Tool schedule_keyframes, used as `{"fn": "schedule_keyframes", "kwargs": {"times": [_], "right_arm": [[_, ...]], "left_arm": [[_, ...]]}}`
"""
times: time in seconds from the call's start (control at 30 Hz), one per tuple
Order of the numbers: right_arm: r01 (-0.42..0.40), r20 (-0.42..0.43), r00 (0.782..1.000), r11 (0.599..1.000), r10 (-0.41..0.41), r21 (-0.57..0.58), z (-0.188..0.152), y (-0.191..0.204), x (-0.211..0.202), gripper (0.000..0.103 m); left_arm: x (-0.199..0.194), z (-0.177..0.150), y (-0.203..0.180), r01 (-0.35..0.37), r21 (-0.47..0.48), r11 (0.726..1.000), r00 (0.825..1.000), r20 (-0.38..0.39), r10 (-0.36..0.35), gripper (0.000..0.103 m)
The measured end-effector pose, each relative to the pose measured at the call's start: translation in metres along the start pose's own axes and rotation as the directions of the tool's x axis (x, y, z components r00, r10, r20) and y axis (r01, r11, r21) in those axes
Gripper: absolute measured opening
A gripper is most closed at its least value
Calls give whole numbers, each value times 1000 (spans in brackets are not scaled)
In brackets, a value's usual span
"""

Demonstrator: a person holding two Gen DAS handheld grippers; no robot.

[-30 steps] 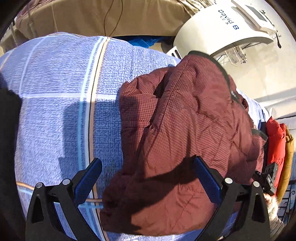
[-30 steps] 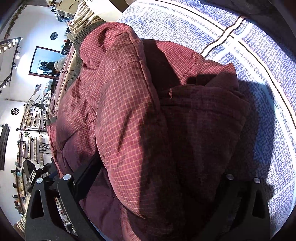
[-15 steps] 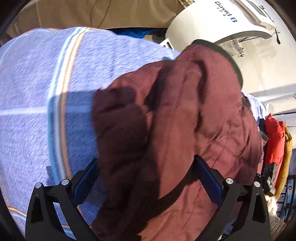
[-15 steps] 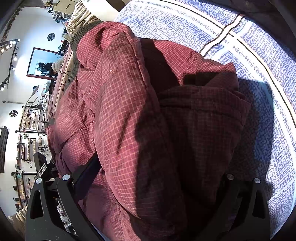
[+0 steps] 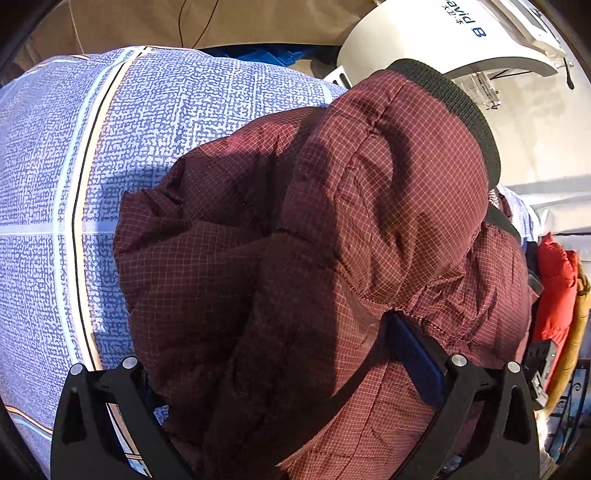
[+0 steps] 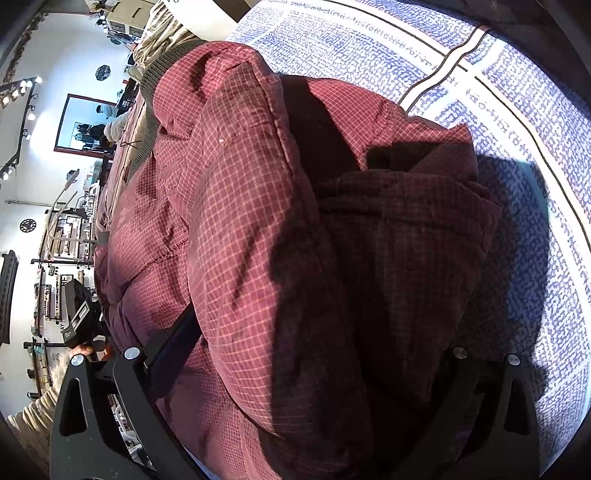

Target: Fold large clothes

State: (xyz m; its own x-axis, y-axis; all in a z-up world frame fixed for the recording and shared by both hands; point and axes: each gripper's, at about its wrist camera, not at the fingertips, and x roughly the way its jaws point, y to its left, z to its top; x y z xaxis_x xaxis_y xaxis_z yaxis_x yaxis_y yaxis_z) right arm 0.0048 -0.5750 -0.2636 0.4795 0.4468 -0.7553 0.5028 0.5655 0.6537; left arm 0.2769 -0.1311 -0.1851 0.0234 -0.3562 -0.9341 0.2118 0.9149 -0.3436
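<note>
A maroon checked puffer jacket (image 5: 332, 229) with a dark ribbed hem (image 5: 461, 107) lies bunched and partly folded on a blue patterned bedsheet (image 5: 166, 122). My left gripper (image 5: 273, 354) is open wide and straddles the jacket's near edge. Its right blue pad (image 5: 413, 354) shows, while fabric covers the left pad. In the right wrist view the same jacket (image 6: 240, 206) fills the frame. My right gripper (image 6: 306, 354) is also open wide around a thick fold; the left finger (image 6: 170, 347) is visible and the right one sits in deep shadow.
A white machine with blue lettering (image 5: 436, 40) stands beyond the bed's far edge. Red and yellow fabric items (image 5: 554, 288) lie at the right. Beige cloth (image 5: 221, 18) lies behind the bed. Shelves and a framed mirror (image 6: 85, 125) line the room's wall.
My left gripper has slid right and further over the jacket, so fabric now covers its left pad. The right wrist view has barely shifted, only slightly closer.
</note>
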Motion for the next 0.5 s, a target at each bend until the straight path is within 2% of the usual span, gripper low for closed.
{"fn": "schedule_keyframes", "kwargs": {"times": [0.27, 0.37, 0.47, 0.5], "right_arm": [[36, 12, 999, 999, -36, 9, -2, 5, 2, 99], [48, 14, 999, 999, -48, 10, -3, 8, 2, 99], [60, 27, 998, 998, -60, 8, -6, 11, 2, 98], [69, 36, 997, 998, -69, 5, -7, 13, 1, 98]], "left_arm": [[2, -7, -16, -44, -28, 999, 997, 58, 46, 99], [-2, -8, -19, -74, -51, 996, 995, 57, 77, 98], [-8, -10, -24, -71, -69, 995, 996, 53, 75, 86], [-13, -12, -27, -71, -51, 996, 996, 53, 74, 77]]}}
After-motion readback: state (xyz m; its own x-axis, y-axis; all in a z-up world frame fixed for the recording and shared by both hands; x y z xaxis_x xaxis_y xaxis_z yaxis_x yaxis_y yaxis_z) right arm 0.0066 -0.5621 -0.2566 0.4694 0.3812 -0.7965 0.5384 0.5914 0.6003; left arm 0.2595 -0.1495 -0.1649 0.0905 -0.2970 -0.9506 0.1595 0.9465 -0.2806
